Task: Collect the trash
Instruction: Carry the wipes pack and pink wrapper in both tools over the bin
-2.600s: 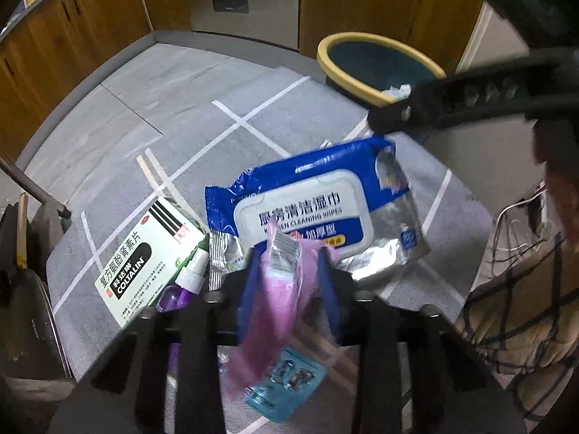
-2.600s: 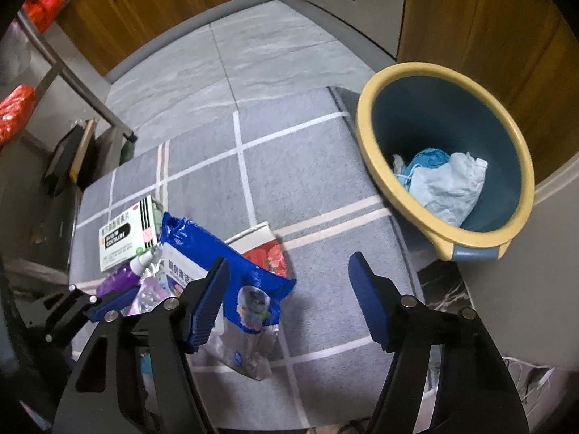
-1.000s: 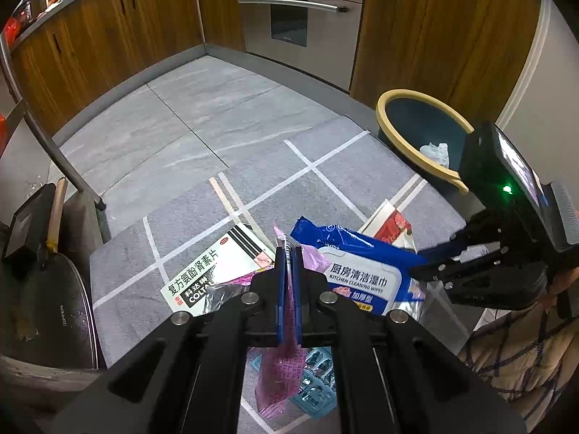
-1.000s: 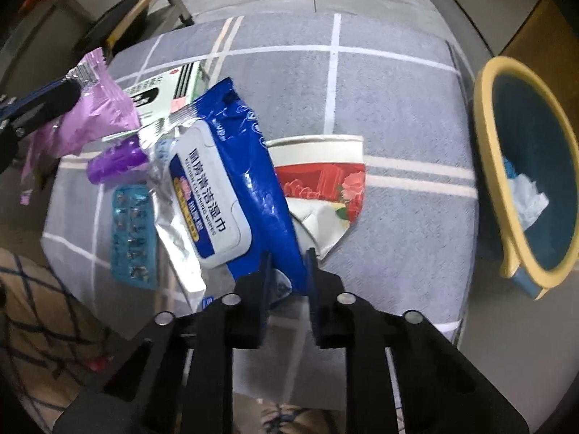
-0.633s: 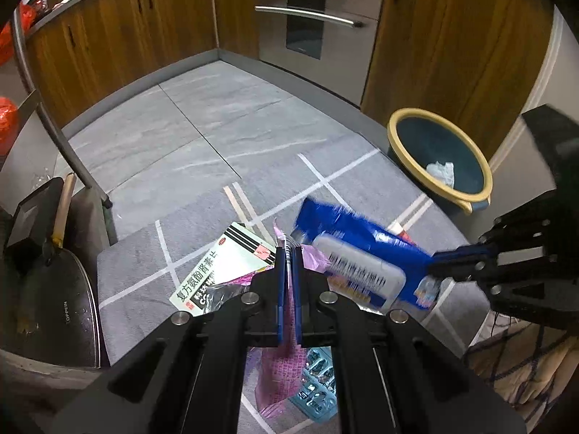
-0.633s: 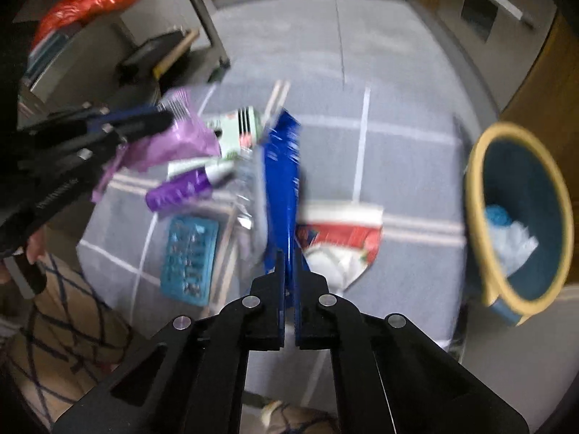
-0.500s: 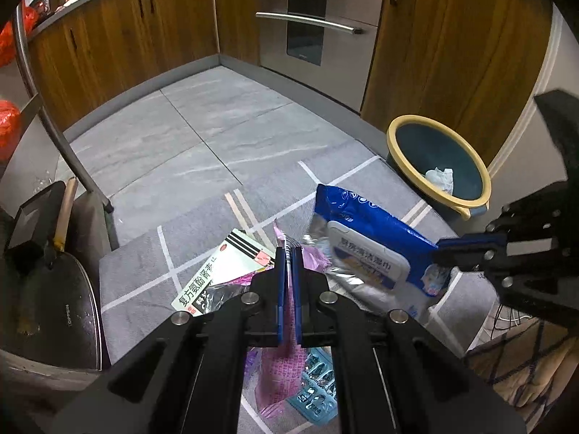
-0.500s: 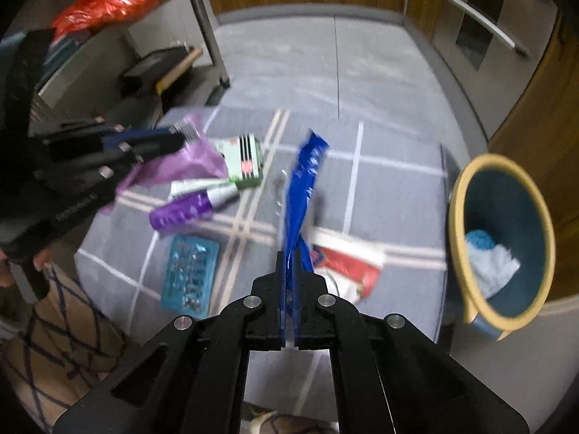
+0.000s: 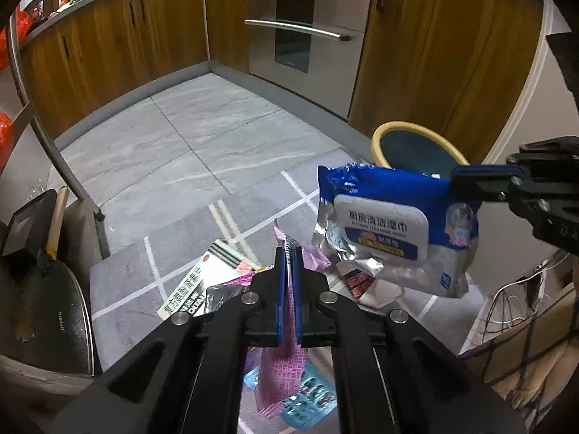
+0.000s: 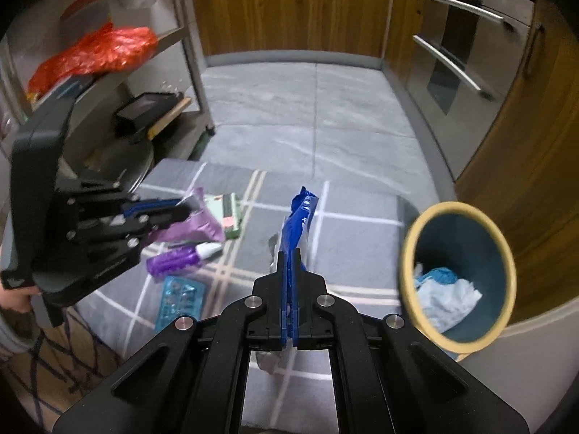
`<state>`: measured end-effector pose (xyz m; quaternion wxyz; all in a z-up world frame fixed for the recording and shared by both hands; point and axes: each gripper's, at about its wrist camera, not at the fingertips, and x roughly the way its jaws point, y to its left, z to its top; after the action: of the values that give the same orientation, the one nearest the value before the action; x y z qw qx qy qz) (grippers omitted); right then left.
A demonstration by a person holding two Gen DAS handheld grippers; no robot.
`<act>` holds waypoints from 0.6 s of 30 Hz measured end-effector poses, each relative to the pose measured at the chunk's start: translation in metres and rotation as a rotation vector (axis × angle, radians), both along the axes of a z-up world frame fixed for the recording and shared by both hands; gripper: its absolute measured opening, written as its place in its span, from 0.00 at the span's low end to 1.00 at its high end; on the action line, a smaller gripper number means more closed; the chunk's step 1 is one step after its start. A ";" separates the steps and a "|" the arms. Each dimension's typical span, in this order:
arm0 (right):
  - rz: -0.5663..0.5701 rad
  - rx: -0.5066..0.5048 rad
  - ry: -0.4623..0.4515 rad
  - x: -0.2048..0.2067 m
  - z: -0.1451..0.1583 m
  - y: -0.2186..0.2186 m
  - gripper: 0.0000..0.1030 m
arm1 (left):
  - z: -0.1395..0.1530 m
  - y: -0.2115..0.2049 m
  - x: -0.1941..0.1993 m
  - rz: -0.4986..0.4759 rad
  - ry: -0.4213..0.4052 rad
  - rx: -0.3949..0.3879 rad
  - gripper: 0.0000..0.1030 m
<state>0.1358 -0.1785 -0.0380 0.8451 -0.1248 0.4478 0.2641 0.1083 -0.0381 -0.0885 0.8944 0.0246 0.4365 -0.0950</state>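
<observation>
Wipes pack point(image 9: 394, 226) pinched by one end in right gripper point(image 10: 288, 264), hanging clear above grey mat point(image 10: 354, 253), near bin point(image 10: 457, 278), probably for dropping in. Pink wrapper point(image 9: 286, 358) clamped between left gripper point(image 9: 288, 264) pads, dangling over mat's near edge, likely also awaiting the bin.

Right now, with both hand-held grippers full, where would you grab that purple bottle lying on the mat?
Probably across the middle of the purple bottle, coming from above. It lies on its side on the grey mat, white cap toward the blue wipes pack, so fingers closing across its round body should straddle it, clear of the blister pack.
</observation>
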 end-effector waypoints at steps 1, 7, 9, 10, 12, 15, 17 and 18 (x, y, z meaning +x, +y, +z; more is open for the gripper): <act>-0.014 0.003 -0.005 0.003 0.002 -0.004 0.02 | 0.003 -0.003 0.000 -0.006 -0.008 0.000 0.03; -0.107 0.031 -0.044 0.021 0.013 -0.032 0.02 | 0.018 -0.028 0.004 -0.082 -0.054 0.005 0.03; -0.138 0.036 -0.060 0.027 0.016 -0.044 0.02 | 0.019 -0.039 0.009 -0.104 -0.054 -0.001 0.03; -0.154 0.040 -0.061 0.030 0.017 -0.049 0.02 | 0.019 -0.045 0.012 -0.115 -0.054 -0.003 0.03; -0.190 0.034 -0.073 0.036 0.019 -0.062 0.02 | 0.018 -0.056 0.018 -0.136 -0.056 -0.001 0.03; -0.229 0.033 -0.079 0.044 0.020 -0.079 0.02 | 0.015 -0.073 0.029 -0.165 -0.051 -0.008 0.03; -0.264 0.011 -0.092 0.052 0.020 -0.092 0.02 | 0.013 -0.084 0.037 -0.183 -0.047 -0.010 0.03; -0.276 0.001 -0.095 0.054 0.019 -0.097 0.02 | 0.012 -0.091 0.041 -0.191 -0.045 -0.010 0.03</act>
<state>0.1897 -0.2752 -0.0192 0.8937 -0.0740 0.4200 0.1393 0.1496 -0.1290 -0.0769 0.8908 0.0637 0.4116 -0.1817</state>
